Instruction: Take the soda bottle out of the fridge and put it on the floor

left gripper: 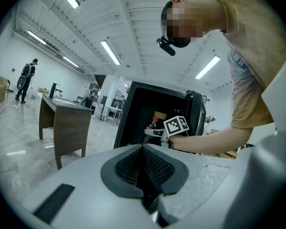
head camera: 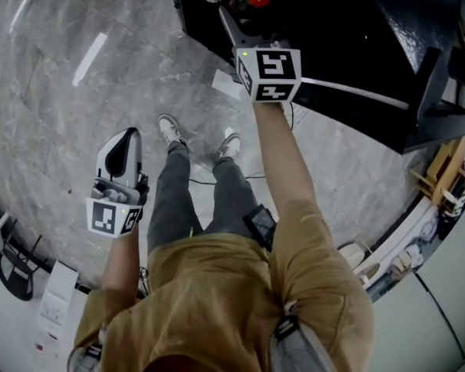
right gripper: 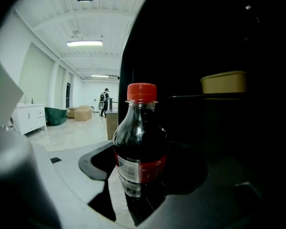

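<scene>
Right hand-held gripper [right gripper: 142, 187] is in at the fridge [right gripper: 214, 37], jaws pinching the soda bottle [right gripper: 140, 142] low on its body. The bottle is upright, red cap on top, right at the fridge's opening. Left hand-held gripper [left gripper: 145, 173] hangs off to the left, jaws pressed together on nothing. The smart play, I'd say: draw the bottle straight back and keep it vertical. Stay clear of the yellow tub [right gripper: 224, 82] on the far right shelf, then lower it to the floor [head camera: 70, 122]. Release only once the base sits flat.

Mustard short-sleeved T-shirt [head camera: 217, 285], grey trousers [head camera: 170, 200], white shoes [head camera: 169, 128]; what looks like a dark pouch [head camera: 260, 225] at the hip.
</scene>
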Demonstrator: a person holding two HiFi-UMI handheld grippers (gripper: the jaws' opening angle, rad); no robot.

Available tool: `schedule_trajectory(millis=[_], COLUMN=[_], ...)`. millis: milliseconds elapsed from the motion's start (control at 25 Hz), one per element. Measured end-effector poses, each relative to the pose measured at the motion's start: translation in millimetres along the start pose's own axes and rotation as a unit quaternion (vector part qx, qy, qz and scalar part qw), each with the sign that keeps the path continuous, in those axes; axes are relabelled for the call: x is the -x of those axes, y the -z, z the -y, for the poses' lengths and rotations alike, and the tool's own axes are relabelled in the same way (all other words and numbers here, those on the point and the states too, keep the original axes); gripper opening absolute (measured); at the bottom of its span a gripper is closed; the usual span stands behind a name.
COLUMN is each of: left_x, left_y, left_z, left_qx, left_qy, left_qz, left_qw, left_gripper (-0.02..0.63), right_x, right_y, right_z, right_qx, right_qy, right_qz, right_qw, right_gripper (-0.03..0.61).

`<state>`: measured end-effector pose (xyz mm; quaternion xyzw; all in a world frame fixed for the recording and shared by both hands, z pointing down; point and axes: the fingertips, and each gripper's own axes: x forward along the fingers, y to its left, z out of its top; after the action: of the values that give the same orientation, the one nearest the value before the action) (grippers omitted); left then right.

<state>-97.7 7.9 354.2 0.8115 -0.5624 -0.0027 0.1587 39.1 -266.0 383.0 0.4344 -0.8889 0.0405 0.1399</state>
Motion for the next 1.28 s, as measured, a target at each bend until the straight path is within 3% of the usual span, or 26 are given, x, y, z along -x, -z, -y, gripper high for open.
schedule_trajectory(millis=[320, 560, 760, 960, 1280], left_x=[-4, -18, -28, -25, -37], left_y=[13, 37, 76, 125, 213], left_z=[30, 6, -25, -52, -98], left_qx=[-0.009, -0.044, -0.053, -0.065, -0.081], left_qy=[0.012, 0.028, 0.017, 0.008, -0.004], left_qz=[0.011, 0.019, 0.025, 0.005, -0.014], left_qw=[0.9998, 0.9985, 0.9982, 0.9979, 0.9966], left_gripper=[0.002, 0.002, 0.002, 0.002, 0.002], right_x=[46, 52, 48, 32, -1], right_y=[-15, 21, 83, 164, 278], right_z=[-56, -87, -107, -129, -154], right_qx=[0.033, 0.047, 0.03, 0.051, 0.067], right_qy=[-0.078, -0.101, -0.124, -0.159, -0.198], right_qz=[0.015, 0.034, 0.024, -0.019, -0.037], right_qw=[0.996, 0.993, 0.992, 0.986, 0.977], right_gripper=[0.296, 0.296, 0.296, 0.296, 0.296])
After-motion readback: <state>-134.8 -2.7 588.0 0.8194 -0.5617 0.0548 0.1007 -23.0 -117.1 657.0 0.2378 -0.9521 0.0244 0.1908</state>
